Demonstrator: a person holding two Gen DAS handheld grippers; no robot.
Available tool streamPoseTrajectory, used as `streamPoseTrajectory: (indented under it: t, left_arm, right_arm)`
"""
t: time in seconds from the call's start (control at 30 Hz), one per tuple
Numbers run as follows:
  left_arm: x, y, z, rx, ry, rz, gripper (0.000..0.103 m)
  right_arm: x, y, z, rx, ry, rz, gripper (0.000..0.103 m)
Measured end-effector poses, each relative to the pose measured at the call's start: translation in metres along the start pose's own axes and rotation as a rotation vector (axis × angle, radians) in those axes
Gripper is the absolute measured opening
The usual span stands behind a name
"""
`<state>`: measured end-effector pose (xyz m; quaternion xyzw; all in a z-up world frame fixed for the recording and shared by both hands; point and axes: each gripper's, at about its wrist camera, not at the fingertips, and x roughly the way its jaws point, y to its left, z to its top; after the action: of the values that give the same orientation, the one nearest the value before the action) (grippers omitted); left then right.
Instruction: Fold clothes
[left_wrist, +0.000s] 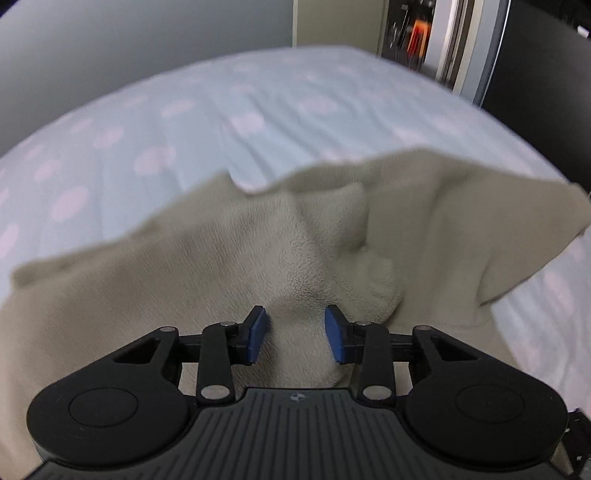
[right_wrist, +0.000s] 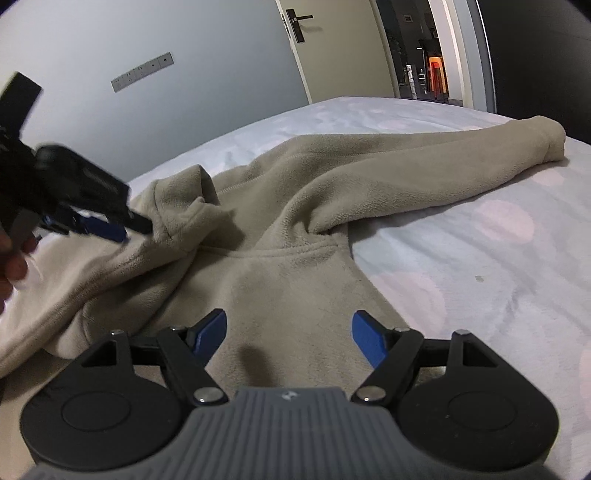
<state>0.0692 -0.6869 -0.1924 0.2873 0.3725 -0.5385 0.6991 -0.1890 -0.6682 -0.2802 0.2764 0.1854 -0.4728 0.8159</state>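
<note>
A beige fleece hoodie (right_wrist: 295, 236) lies spread on the bed, one sleeve (right_wrist: 443, 155) stretched to the far right and its hood (right_wrist: 184, 199) bunched up at the left. In the left wrist view my left gripper (left_wrist: 295, 334) has a raised ridge of the hoodie (left_wrist: 303, 258) filling the gap between its blue pads (left_wrist: 258, 336), and creases run out from that spot. The right wrist view shows this left gripper (right_wrist: 122, 230) blurred at the hood's left edge. My right gripper (right_wrist: 288, 332) hovers open over the hoodie's body with nothing between its fingers.
The bed (right_wrist: 480, 258) has a pale blue sheet with pink dots. A grey wall with a socket strip (right_wrist: 142, 72), a door (right_wrist: 332, 48) and an open doorway (right_wrist: 424, 55) stand behind it. A person's hand (right_wrist: 11, 266) holds the left gripper.
</note>
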Motion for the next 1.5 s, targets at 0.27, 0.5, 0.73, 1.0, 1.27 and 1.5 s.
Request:
streamPoseTrajectory:
  t: [0.27,0.5,0.73,1.0,1.27,1.5]
  left_arm:
    - [0.005,0.002,-0.018,-0.022,-0.028,-0.011,0.032]
    - [-0.079,0.040,-0.080,-0.101,-0.139,-0.030,0.047]
    - [-0.146,0.094,-0.166,-0.121,-0.146,0.214,0.050]
    - [-0.171,0.165,-0.215,-0.305,-0.147,0.298,0.051]
    - [-0.144,0.196,-0.226,-0.281,-0.167,0.296,0.051]
    - [-0.127,0.226,-0.245,-0.418,-0.158,0.152,0.026]
  right_arm:
    - [0.006,0.001,-0.002,-0.013,0.018,-0.012,0.079]
    - [0.008,0.005,-0.006,-0.038,0.020,-0.021,0.082]
    - [0.008,0.014,-0.011,-0.098,0.025,-0.038,0.086]
    - [0.006,0.019,-0.018,-0.150,0.010,-0.046,0.090]
    - [-0.009,0.016,-0.015,-0.115,-0.045,-0.071,0.090]
    - [-0.007,0.021,-0.018,-0.163,-0.029,-0.093,0.090]
